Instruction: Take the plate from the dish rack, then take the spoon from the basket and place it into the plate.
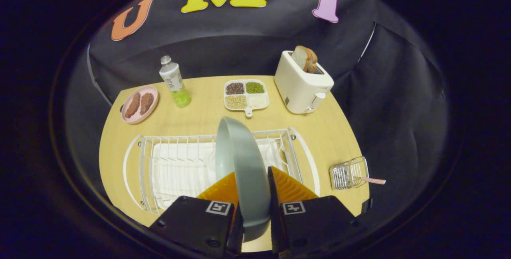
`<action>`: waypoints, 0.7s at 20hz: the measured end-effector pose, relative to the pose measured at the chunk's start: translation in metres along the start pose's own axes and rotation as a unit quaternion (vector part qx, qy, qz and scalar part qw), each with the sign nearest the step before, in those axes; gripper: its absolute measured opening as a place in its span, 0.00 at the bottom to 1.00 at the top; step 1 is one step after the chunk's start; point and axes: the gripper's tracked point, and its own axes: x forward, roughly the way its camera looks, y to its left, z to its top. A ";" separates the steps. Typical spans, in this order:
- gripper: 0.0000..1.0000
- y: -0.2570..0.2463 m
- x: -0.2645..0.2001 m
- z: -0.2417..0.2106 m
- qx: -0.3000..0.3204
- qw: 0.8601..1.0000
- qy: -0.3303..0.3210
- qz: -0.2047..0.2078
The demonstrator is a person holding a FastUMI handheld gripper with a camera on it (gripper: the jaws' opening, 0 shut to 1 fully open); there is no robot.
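A grey-green plate (239,159) stands on edge between my two orange fingers (291,189), and my gripper (251,183) is shut on its rim. The plate is held up above the white wire dish rack (179,167), which lies just ahead of the fingers. To the right of the rack sits a small wire basket (348,173). A spoon with a pink handle (369,180) sticks out of it to the right.
Beyond the rack on the round wooden table (199,109) are a pink plate with brown food (139,104), a bottle (175,81), a divided tray of beans (245,94) and a white toaster with bread (302,82).
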 end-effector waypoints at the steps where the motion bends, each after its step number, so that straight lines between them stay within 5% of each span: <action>1: 0.33 -0.002 -0.004 -0.002 0.000 1.000 -0.004 0.011; 6: 0.33 -0.007 -0.032 -0.043 0.019 0.993 0.005 0.120; 14: 0.33 -0.050 -0.037 -0.162 0.083 0.971 0.025 0.221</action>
